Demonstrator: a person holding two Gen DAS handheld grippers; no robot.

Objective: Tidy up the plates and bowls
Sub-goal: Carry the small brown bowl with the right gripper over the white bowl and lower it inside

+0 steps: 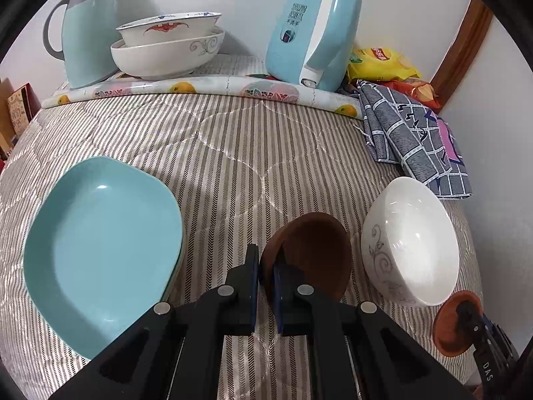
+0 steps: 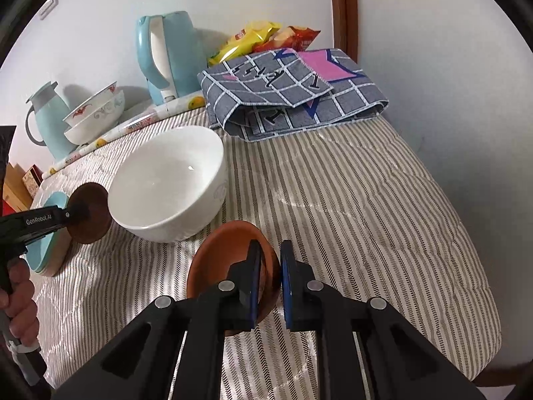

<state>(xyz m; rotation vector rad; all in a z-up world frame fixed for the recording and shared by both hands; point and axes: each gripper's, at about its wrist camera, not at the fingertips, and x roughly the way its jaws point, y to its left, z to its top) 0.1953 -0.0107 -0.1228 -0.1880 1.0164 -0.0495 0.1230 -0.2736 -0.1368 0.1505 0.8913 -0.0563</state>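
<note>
My left gripper is shut on the rim of a dark brown wooden saucer, held on edge above the striped cloth; it also shows in the right wrist view. My right gripper is shut on the rim of an orange-brown saucer, also visible at the lower right of the left wrist view. A white bowl stands between the two saucers. Stacked teal plates lie at the left.
At the back stand a teal thermos jug, two stacked patterned bowls, and a blue electric kettle. A folded checked cloth and snack bags lie at the back right near the wall. The table drops off at the right.
</note>
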